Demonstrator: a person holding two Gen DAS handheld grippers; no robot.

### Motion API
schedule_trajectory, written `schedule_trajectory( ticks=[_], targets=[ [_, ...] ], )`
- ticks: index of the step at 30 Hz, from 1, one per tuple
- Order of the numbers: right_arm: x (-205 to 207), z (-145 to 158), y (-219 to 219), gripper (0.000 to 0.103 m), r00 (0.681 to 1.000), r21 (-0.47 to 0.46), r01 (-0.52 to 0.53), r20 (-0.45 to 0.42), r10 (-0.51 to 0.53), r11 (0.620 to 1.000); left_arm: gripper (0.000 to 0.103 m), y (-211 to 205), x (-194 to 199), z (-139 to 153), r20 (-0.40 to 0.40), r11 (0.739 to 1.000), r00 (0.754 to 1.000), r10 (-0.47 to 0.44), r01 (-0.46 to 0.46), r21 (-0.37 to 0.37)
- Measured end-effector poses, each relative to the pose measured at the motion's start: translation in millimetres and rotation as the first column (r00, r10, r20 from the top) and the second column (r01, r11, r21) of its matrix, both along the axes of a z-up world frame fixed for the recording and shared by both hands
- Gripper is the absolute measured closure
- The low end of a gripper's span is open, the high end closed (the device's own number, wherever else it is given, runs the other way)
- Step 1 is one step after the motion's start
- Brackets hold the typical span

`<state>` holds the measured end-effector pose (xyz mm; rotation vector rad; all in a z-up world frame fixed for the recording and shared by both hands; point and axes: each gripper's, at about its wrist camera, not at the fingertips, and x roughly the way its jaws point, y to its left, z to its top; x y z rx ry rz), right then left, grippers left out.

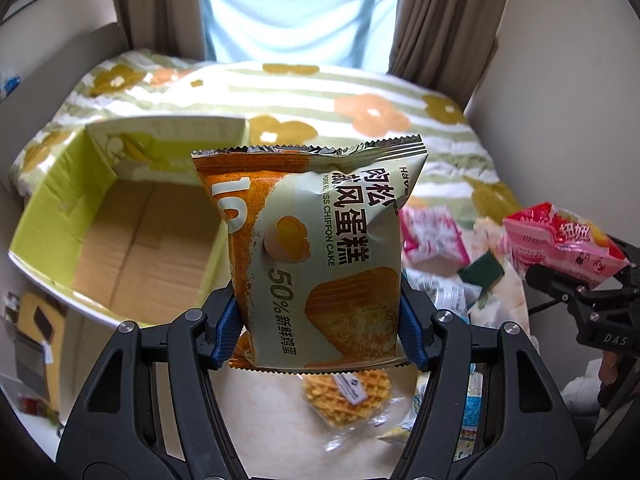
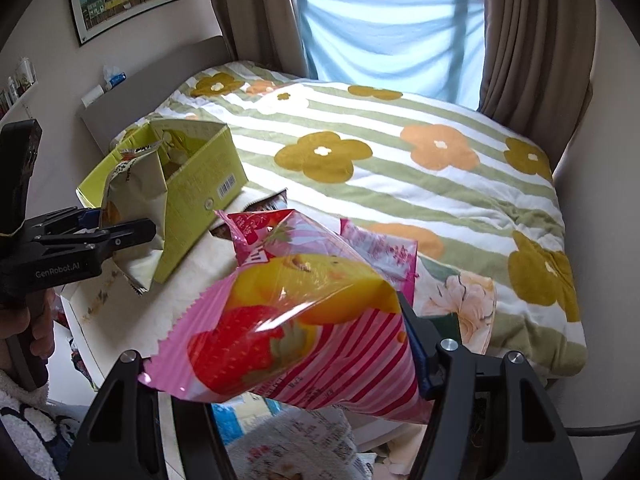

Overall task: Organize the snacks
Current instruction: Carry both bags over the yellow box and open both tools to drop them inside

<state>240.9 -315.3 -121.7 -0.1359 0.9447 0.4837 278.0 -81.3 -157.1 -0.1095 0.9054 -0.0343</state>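
Chiffon cake packet (image 1: 316, 256) is hanging upright, clamped at its lower sides in the left gripper (image 1: 318, 330) jaws, beside the empty green box (image 1: 120, 216). Pink strawberry snack bag (image 2: 304, 320) is sitting tilted, pinched in the right gripper (image 2: 280, 364) jaws, above loose snacks (image 1: 440, 240) lying on the desk (image 1: 272, 408) by the flowered bed (image 2: 400, 160).

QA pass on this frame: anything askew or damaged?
No damage or spill visible. The pink strawberry packet sits tilted and crumpled across the right gripper, covering one side. The chiffon cake packet in the left gripper is upright.
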Motion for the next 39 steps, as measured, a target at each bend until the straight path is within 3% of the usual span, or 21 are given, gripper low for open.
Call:
schedule_trajectory(
  ticks=[5, 14, 23, 32, 34, 36, 37, 39],
  targets=[
    [2.6, 26.1, 42.4, 0.041, 0.998, 0.014, 0.019, 0.058, -0.020, 1.000, 0.041, 43.0, 7.7, 25.2, 0.056, 1.000, 0.998, -0.020, 0.020, -0.002],
    [23.2, 54.6, 162.3, 0.041, 0.993, 0.035, 0.041, 0.113, -0.045, 0.999, 0.041, 163.6, 25.4, 43.8, 0.057, 1.000, 0.998, -0.012, 0.011, 0.017],
    [61.3, 26.0, 274.5, 0.041, 0.995, 0.040, 0.083, 0.049, -0.084, 0.996, 0.041, 279.8, 60.3, 16.6, -0.032, 0.999, 0.999, -0.006, 0.007, 0.044],
    [87.4, -5.0, 324.6, 0.041, 0.991, 0.010, 0.134, -0.028, -0.133, 0.991, 0.041, 318.8, 96.2, -29.0, -0.140, 0.998, 0.989, -0.041, 0.048, 0.044],
    [91.2, -8.2, 329.4, 0.041, 0.991, -0.005, 0.128, -0.028, -0.129, 0.992, 0.037, 316.9, 100.9, -35.5, -0.151, 0.997, 0.987, -0.053, 0.061, 0.052],
    [95.3, -12.4, 331.8, 0.041, 0.992, -0.023, 0.120, -0.026, -0.121, 0.992, 0.021, 312.2, 101.6, -38.3, -0.148, 0.994, 0.987, -0.056, 0.069, 0.085],
    [95.3, -14.6, 333.9, 0.041, 0.992, -0.029, 0.118, -0.028, -0.119, 0.993, 0.006, 309.7, 101.1, -38.3, -0.139, 0.991, 0.989, -0.051, 0.067, 0.112],
    [99.6, -18.0, 335.2, 0.041, 0.993, -0.029, 0.114, -0.039, -0.115, 0.993, 0.000, 308.0, 98.0, -37.2, -0.116, 0.986, 0.992, -0.051, 0.068, 0.150]
  ],
)
